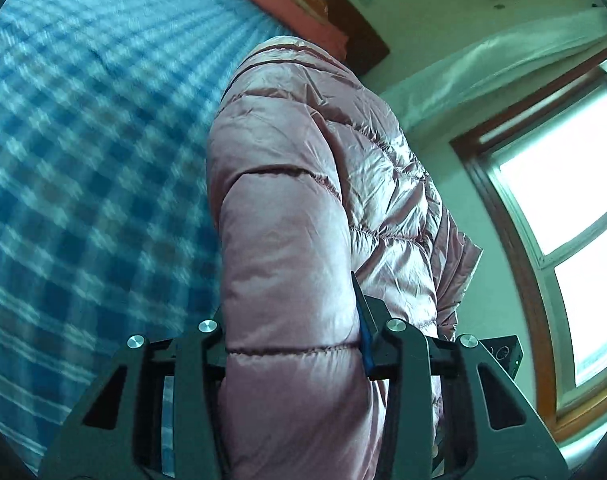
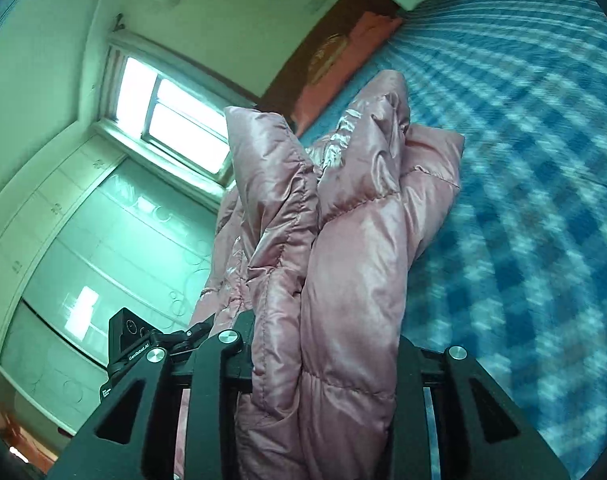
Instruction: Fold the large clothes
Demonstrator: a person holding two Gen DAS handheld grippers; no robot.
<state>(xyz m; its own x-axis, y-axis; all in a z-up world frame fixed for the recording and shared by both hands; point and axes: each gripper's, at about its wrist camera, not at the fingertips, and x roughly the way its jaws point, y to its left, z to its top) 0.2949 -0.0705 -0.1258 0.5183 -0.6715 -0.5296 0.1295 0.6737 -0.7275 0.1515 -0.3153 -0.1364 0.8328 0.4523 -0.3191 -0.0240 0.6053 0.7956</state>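
A shiny pink quilted down jacket (image 1: 303, 200) hangs in the air, held up above the bed. My left gripper (image 1: 291, 340) is shut on a thick padded part of it, with the fabric bulging between the fingers. In the right wrist view the jacket (image 2: 343, 240) is bunched in folds, and my right gripper (image 2: 323, 360) is shut on that bunch. Both grippers hold the jacket off the blue checked bedspread (image 1: 83, 160). The fingertips are hidden by the fabric.
The blue and white checked bedspread also shows in the right wrist view (image 2: 523, 200). A dark wooden headboard with a pink pillow (image 1: 303, 4) stands at the far end. A window (image 1: 563, 220) and a white wardrobe (image 2: 83, 240) lie beside the bed.
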